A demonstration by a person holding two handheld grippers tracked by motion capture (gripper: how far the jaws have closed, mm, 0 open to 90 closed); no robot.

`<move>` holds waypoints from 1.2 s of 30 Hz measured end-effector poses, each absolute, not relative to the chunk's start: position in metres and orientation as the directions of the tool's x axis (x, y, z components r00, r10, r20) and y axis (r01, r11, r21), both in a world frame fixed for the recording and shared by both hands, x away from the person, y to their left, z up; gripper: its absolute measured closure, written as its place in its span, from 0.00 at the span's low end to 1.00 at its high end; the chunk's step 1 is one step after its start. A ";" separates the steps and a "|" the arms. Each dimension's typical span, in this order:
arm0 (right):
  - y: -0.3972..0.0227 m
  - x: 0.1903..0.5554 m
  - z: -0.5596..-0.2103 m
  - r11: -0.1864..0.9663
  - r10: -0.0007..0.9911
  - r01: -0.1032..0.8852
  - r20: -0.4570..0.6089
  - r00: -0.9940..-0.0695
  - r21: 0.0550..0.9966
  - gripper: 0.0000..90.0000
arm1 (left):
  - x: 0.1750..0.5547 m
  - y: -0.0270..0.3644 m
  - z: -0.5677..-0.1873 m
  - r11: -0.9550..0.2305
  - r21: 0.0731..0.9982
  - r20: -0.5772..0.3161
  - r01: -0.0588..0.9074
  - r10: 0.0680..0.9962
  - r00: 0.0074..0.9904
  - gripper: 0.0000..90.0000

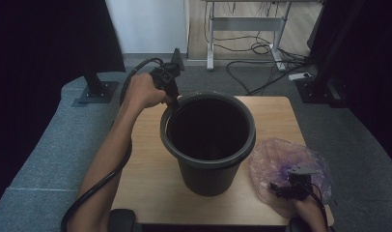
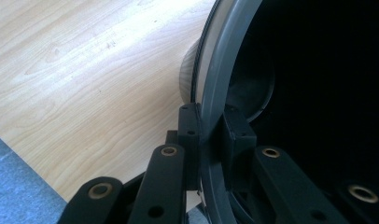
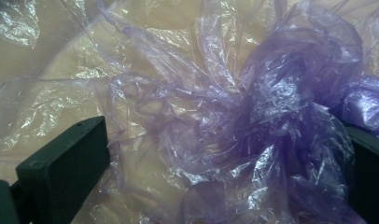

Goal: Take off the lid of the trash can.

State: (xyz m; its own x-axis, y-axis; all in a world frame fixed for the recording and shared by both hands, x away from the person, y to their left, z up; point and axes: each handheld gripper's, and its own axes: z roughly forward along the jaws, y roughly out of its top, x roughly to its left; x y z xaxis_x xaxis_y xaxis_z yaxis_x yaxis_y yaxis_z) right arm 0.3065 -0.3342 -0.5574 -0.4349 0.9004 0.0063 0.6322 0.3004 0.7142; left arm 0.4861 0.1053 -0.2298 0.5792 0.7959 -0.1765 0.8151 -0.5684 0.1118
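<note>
The left gripper (image 1: pixel 173 99) is at the upper left of the bin's (image 1: pixel 207 169) rim, and in the left gripper view its fingers (image 2: pixel 189 133) are clamped tight on that rim, one outside, one inside the dark bin (image 2: pixel 215 93). The bin stands upright at the middle of the tabletop (image 1: pixel 146 159). So the bin looks pinned steady, and I'd say the step in hand is picking up the liner.

Down at the lower right of the high view, the right gripper (image 1: pixel 283 190) sits over the crumpled purple plastic bag (image 1: pixel 276 154) on the tabletop beside the bin. In the right gripper view its fingers (image 3: pixel 66 163) stand wide apart with the bag (image 3: pixel 271 116) bunched between them, not yet pinched.

Next, I reckon: close on that thick purple bunch, lift it clear, and carry it over the bin's mouth while the left holds firm.
</note>
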 end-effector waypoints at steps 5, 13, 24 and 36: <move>-0.334 0.306 -0.557 0.300 0.900 0.632 0.007 -0.435 0.714 0.00 | 0.482 0.111 -0.217 -0.569 0.136 -0.178 0.811 0.791 0.585 0.89; -0.334 0.306 -0.557 0.300 0.900 0.632 0.006 -0.435 0.714 0.00 | 0.478 0.122 -0.206 -0.557 0.148 -0.172 0.817 0.799 0.576 0.89; -0.334 0.306 -0.557 0.300 0.900 0.632 0.007 -0.435 0.714 0.00 | 0.477 0.143 -0.206 -0.530 0.151 -0.179 0.835 0.816 0.550 0.89; -0.334 0.306 -0.557 0.300 0.901 0.632 0.006 -0.435 0.714 0.00 | 0.472 0.179 -0.210 -0.482 0.154 -0.192 0.863 0.842 0.504 0.88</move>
State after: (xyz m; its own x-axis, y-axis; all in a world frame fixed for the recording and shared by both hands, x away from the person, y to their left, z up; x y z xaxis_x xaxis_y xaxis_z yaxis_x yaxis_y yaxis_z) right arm 0.3064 -0.3341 -0.5574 -0.4346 0.9006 0.0064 0.6324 0.3001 0.7142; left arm 0.4717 0.1794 -0.2101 0.5043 0.8419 -0.1920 0.8627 -0.4815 0.1544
